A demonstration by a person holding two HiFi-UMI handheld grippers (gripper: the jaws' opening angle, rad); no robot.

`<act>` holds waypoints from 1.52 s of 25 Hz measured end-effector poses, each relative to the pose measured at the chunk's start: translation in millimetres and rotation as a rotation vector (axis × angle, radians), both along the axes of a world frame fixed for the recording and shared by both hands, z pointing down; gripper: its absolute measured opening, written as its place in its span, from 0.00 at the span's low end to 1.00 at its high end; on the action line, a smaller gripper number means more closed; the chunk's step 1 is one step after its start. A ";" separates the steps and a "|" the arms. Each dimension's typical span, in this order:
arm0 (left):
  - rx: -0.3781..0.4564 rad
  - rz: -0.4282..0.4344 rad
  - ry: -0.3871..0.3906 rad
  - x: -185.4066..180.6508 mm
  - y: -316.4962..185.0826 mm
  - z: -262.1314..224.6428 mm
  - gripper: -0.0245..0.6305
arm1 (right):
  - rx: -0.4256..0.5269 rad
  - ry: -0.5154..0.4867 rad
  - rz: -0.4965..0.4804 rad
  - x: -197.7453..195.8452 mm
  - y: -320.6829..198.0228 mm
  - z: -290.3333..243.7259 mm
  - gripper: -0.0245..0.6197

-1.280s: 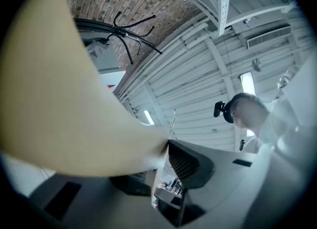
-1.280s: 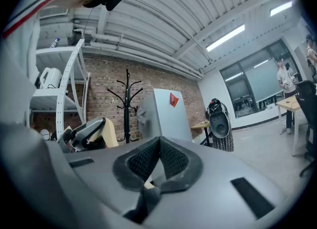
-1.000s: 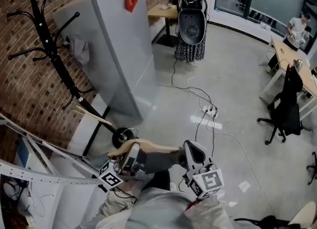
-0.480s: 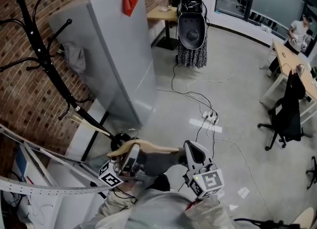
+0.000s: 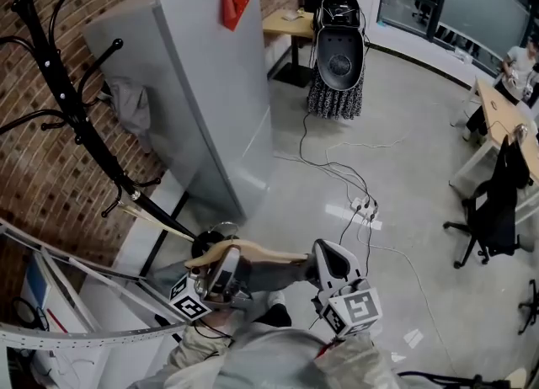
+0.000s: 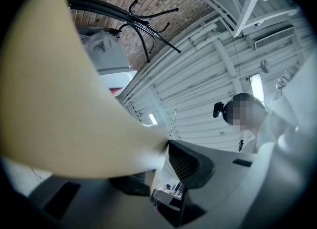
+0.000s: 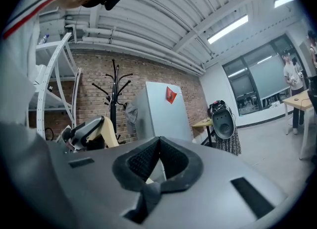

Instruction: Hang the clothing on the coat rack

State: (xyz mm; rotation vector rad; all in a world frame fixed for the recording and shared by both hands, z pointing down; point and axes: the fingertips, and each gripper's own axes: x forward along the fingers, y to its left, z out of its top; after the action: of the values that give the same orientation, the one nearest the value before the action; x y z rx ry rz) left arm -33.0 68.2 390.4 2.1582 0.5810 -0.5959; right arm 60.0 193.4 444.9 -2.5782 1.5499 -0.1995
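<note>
A pale wooden hanger (image 5: 253, 252) with a grey garment (image 5: 271, 276) lies level between my two grippers, low in the head view. My left gripper (image 5: 221, 274) is shut on the hanger's left end, and its beige wood (image 6: 64, 99) fills the left gripper view beside the gripper (image 6: 166, 146). My right gripper (image 5: 330, 263) is shut at the hanger's right end, and a sliver of beige shows between its pads (image 7: 148, 177). The black coat rack (image 5: 72, 109) stands at the left by the brick wall, well ahead of both grippers, and is also seen in the right gripper view (image 7: 115, 91). A grey cloth (image 5: 132, 105) hangs on it.
A tall grey panel (image 5: 210, 84) with a red flag (image 5: 233, 2) stands right of the rack. White metal framing (image 5: 76, 265) crosses the lower left. Cables and a power strip (image 5: 364, 207) lie on the floor. A black office chair (image 5: 497, 210) and desks stand at the right.
The head view has swung a little, so the rack, panel and room sit slightly further right. Both grippers and the hanger hold the same place.
</note>
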 end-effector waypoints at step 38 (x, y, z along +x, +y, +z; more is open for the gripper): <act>-0.010 -0.330 0.020 16.5 -188.8 -11.4 0.20 | 0.021 0.028 -0.395 41.9 -260.9 -11.7 0.08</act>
State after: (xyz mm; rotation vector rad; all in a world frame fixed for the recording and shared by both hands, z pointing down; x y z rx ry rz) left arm -16.4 -120.6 379.0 2.2576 0.2305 -0.7942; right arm 101.9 -67.5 433.2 -2.2408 2.0452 -0.1823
